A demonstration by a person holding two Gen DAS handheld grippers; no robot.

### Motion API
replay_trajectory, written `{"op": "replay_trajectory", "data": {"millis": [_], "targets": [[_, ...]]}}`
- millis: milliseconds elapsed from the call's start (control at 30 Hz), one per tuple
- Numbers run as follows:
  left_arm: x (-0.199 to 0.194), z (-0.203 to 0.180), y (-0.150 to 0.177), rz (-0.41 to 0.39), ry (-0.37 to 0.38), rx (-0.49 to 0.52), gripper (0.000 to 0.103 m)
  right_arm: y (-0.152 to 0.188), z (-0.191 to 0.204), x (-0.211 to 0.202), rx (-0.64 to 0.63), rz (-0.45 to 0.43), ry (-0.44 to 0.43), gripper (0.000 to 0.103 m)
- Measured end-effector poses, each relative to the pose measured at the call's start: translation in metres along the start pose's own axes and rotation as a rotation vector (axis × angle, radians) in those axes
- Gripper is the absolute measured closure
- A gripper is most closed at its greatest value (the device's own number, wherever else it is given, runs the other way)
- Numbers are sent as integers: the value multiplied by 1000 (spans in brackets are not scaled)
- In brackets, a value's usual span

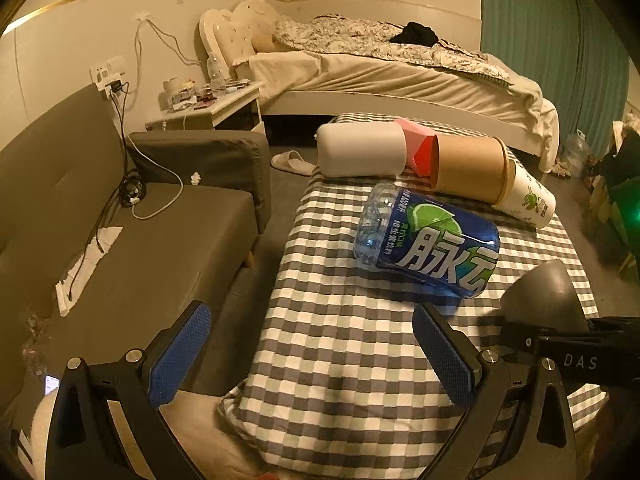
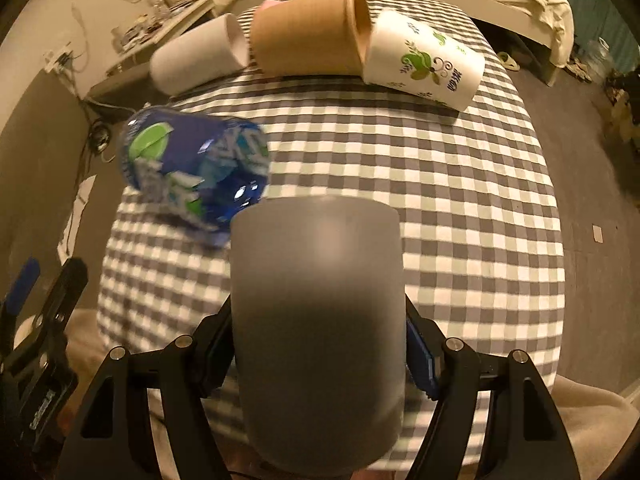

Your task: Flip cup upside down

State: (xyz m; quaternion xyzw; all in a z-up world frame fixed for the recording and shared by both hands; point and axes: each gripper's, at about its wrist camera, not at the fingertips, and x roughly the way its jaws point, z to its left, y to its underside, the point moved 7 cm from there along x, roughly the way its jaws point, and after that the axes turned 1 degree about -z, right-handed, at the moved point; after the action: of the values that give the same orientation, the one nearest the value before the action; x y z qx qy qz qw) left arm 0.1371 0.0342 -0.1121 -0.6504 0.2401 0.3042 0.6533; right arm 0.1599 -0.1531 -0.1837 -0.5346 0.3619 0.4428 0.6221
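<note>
The right gripper [image 2: 318, 344] was clenched around a smooth grey plastic cup [image 2: 320, 320], its blue-padded fingers [image 2: 420, 356] pressing on either side of the cup's body, which filled the middle of the right wrist view and was held above a grey-and-white checked cloth [image 2: 440, 200] covering the table. In the left wrist view the same grey cup [image 1: 540, 300] appeared at the right edge, gripped in the black frame of the right gripper. The left gripper [image 1: 312, 354] hung released, its blue-padded fingers [image 1: 180, 354] spread wide with nothing between them, over the near left edge of the cloth. A blue plastic drink bottle with a green lime label [image 1: 428, 240] lay on its side on the cloth, blurred in the right wrist view. Along the far edge lay a row of cups on their sides: a white plastic cup [image 1: 360, 150], a brown paper cup [image 1: 468, 168] and a white paper cup with green printed leaves [image 1: 532, 200], the last nested partly into the brown one's mouth.
</note>
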Motion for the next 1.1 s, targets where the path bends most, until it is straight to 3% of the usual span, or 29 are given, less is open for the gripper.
{"op": "replay_trajectory", "data": {"millis": [300,400,700,933,1100], "targets": [[6,-17,-1,7,7,27,0,-6,-2,-3,-19,-77,-25,32],[2,-18,-1,-2,-5,27,0,-8,-5,-26,-12,-140,-64,27],[-33,-30,-2,-60,37,-2,0,-4,-22,-107,-46,-331,-48,22],[-58,-54,6,-57,101,-13,0,18,-45,-154,-68,-442,21,18],[-67,-71,17,-38,124,3,0,34,-66,-164,-60,-489,82,16]]}}
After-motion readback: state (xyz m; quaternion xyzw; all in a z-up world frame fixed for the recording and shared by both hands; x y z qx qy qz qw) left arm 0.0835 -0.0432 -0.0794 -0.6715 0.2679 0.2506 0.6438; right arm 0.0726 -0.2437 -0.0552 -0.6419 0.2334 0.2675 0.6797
